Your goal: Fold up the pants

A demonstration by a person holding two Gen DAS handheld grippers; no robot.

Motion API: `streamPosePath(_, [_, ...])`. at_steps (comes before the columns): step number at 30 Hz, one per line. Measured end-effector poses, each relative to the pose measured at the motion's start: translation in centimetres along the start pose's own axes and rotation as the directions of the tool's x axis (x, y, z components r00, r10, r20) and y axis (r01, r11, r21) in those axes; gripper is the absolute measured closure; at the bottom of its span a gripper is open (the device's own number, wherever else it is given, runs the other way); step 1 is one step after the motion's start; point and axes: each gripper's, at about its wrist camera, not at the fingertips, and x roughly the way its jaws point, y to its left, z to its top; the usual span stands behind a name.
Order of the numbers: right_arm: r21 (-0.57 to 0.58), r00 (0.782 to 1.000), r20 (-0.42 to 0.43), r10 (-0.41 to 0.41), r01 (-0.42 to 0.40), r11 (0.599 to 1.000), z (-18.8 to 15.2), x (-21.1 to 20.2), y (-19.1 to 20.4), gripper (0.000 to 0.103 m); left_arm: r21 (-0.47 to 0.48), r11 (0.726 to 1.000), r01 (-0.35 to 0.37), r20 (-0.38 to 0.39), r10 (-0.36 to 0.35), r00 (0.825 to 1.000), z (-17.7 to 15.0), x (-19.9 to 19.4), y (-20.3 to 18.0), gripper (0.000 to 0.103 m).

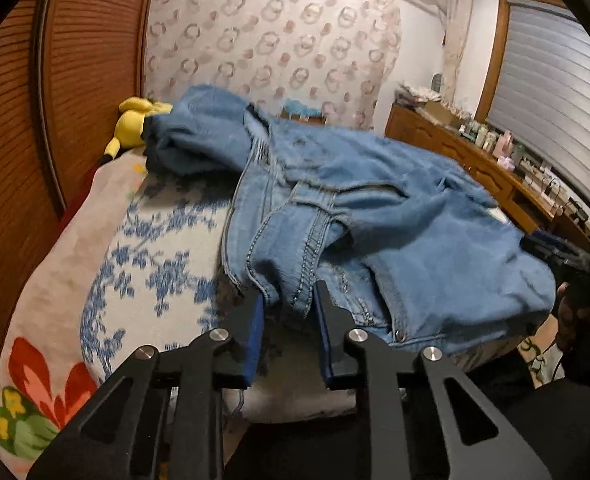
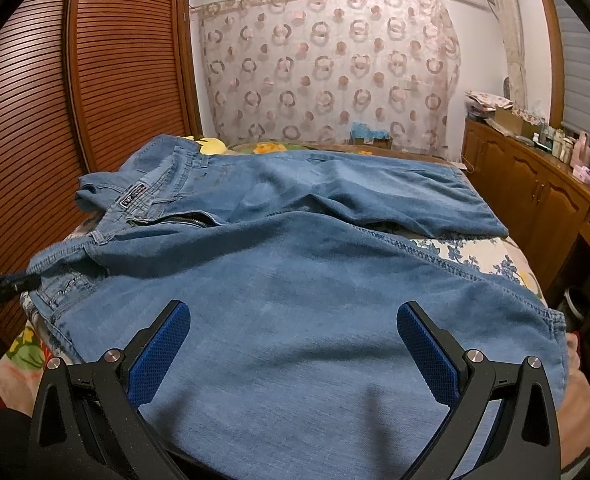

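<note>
Slatted wooden wardrobe [image 2: 127,80] on the left, ring-patterned curtain [image 2: 327,68] behind. Cluttered wooden sideboard [image 2: 535,196] right (blinds [image 1: 555,92] down).

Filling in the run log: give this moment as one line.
stage: first grasp | left gripper: closing on jeans waistband | right gripper: open above leg, holding nothing | jeans: spread unfolded on bed
</note>
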Motion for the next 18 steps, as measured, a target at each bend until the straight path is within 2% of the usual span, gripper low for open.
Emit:
streamPosePath(8, [-0.015, 0.99, -0.026, 0.141, -0.141, 0.99, 1.2, 0.0, 0.6, 0.008, 0.072, 0.996, 0.051, 0.121, -0.059, 0.991, 4.8, -0.8, -2.3, 0.082])
streamPosePath(13, [-0.047, 0.987, -0.031, 0.156, -0.157, 0.986, 2.0, 0.2, 0.4, 0.014, 0.132, 0.989, 0.063, 0.175, -0.086, 0.981, 8.0, -0.5, -4.5, 0.083])
streamPosePath(16, [-0.044, 0.983, -0.021, 0.18, -0.181, 0.982, 2.5, 0.0, 0.1, 0.02, 0.152, 0.986, 0.071, 0.182, -0.098, 0.978, 9.4, 0.2, -5.2, 0.083])
streamPosePath(18, [-0.052, 0.979, -0.021, 0.2, -0.201, 0.978, 2.4, -0.1, 0.2, 0.028, 0.166, 0.984, 0.07, 0.183, -0.101, 0.978, 10.3, 0.7, -5.5, 0.083])
